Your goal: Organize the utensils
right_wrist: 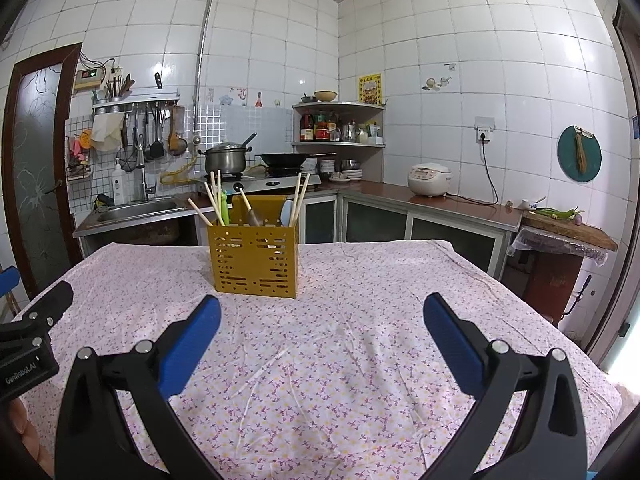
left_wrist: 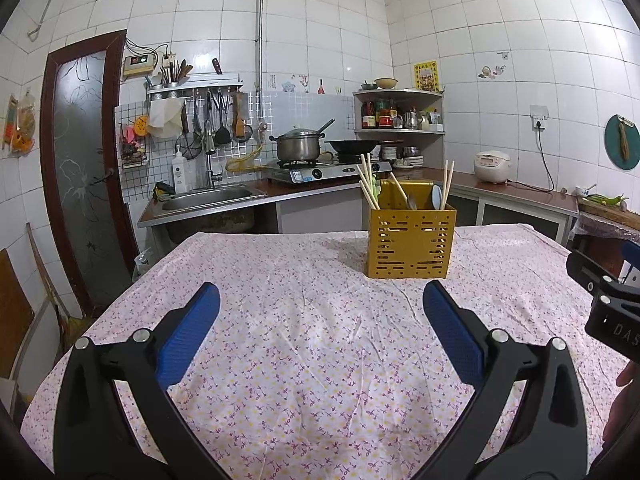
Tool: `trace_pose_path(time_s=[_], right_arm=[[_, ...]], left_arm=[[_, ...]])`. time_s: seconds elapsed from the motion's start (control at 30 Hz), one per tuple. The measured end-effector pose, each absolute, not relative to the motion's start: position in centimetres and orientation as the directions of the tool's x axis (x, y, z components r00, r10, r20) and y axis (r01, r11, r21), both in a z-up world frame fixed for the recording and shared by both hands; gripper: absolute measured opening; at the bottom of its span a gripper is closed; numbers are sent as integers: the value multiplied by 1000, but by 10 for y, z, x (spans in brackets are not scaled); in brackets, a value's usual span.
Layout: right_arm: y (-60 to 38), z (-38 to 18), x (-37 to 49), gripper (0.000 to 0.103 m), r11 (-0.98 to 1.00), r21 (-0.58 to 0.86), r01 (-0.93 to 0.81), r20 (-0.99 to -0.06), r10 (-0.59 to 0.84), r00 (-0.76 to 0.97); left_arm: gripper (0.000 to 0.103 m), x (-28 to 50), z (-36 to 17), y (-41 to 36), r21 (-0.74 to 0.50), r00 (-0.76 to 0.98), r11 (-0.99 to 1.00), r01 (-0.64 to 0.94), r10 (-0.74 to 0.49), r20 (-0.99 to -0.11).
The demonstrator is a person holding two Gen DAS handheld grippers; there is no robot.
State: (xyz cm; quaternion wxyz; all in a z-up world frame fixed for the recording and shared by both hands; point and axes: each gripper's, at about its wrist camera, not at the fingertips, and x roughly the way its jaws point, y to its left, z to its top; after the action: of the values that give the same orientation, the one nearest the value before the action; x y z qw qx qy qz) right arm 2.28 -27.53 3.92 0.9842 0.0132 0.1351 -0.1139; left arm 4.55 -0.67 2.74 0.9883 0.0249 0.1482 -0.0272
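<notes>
The left gripper (left_wrist: pixel 320 316) is hovering low over the tabletop (left_wrist: pixel 280 280), its fingers (left_wrist: pixel 192 328) spread wide and grasping nothing. Ahead of them and slightly right, a yellow perforated holder (left_wrist: pixel 410 242) is standing upright, well apart from the tips. Chopsticks (left_wrist: pixel 367 184) and spoons (right_wrist: pixel 251 212) are leaning in it, handles up, probably so each can be pulled out easily. The right gripper (right_wrist: pixel 320 320) is likewise released, its fingers (right_wrist: pixel 452 340) empty; the holder is sitting ahead and to their left. No loose utensils are lying on the cloth, so the sorting looks finished.
</notes>
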Motion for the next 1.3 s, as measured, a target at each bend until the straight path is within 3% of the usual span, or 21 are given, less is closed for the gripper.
trace_pose_path(time_s=[1.3], right_arm=[[-277,37,22,99,973,-4,229,-267,-222,938]], left_arm=[[98,36,33,-5,46,965,998,31,-18,-260]])
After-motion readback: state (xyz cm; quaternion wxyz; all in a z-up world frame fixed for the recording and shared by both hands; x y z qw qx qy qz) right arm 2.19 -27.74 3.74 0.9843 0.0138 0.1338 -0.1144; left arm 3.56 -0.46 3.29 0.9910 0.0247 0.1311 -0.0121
